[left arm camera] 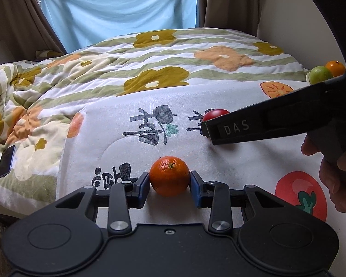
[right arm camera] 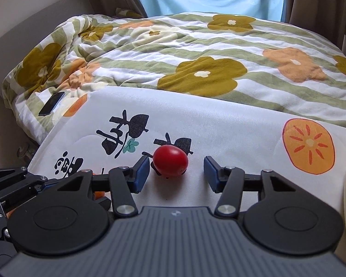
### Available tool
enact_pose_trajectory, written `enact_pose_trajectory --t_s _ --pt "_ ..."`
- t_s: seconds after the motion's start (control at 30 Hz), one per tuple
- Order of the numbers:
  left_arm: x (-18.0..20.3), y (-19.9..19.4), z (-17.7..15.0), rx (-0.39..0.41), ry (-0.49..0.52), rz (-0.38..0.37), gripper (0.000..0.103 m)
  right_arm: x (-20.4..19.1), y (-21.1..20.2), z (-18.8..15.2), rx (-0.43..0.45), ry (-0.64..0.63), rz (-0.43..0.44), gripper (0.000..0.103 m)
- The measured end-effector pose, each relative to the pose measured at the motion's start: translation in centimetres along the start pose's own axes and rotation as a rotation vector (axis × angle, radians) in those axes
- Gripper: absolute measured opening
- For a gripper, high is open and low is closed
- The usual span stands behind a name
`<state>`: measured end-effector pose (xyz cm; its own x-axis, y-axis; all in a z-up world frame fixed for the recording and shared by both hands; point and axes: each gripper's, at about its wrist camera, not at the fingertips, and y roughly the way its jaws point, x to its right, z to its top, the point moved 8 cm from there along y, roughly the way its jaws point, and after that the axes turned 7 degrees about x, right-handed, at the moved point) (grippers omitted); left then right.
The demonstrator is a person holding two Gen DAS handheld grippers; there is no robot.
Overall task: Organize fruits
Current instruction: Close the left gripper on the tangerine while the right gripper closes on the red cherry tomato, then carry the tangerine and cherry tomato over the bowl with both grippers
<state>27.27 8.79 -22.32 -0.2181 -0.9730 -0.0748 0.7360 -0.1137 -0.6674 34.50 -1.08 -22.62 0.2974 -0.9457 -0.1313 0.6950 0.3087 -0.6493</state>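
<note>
Left gripper (left arm camera: 169, 182): blue pads closed against both sides of the round orange mandarin with a stem nub (left arm camera: 169, 176), gripped, fruit seated on the white printed cloth with black characters and fruit drawings (left arm camera: 242, 161). Right gripper (right arm camera: 176, 170): jaws partly open, straddling the small glossy red egg-shaped tomato (right arm camera: 170, 161); its left pad is just beside the skin, its right pad stands clear with a visible gap, so nothing held yet. Tomato sits on the same cloth, off-centre toward that left pad. Outward: cloth lies over a green-striped floral quilt (right arm camera: 196, 46); a dark phone (right arm camera: 52, 103) rests on the quilt far left. At the right edge of the left view a white bowl rim (left arm camera: 308, 76) shows, holding a green round fruit (left arm camera: 320, 75) and another orange one (left arm camera: 335, 68), likely the collection point. Step in hand, I'd say: dual pick, left done, right mid-grasp. Next: close right evenly, gently, since the tomato looks slick and could squirt out, then lift both and carry to the bowl.
</note>
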Motion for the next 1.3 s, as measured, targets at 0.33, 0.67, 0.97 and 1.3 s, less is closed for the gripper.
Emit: enact_pose_trajectory --t_s 0.33,0.67,0.97,1.3 --pt "-0.9 -1.5 0.6 0.014 -0.032 0.061 0.041 -0.2 -2.0 0.9 0.029 -0.036 0.003 0.048" --pt "1.8 -5.6 3.1 0.054 -0.055 0.084 0.041 1.9 -8.0 1.8 0.07 -0.005 0.007 0.048" --pt "6.6 -9.6 5.1 0.09 -0.07 0.087 0.041 5.7 -15.0 1.4 0.107 0.011 0.004 0.048" --pt "14.4 -11.7 7.7 0.124 -0.071 0.032 0.041 13.3 -21.0 0.0 0.121 0.052 -0.035 0.047"
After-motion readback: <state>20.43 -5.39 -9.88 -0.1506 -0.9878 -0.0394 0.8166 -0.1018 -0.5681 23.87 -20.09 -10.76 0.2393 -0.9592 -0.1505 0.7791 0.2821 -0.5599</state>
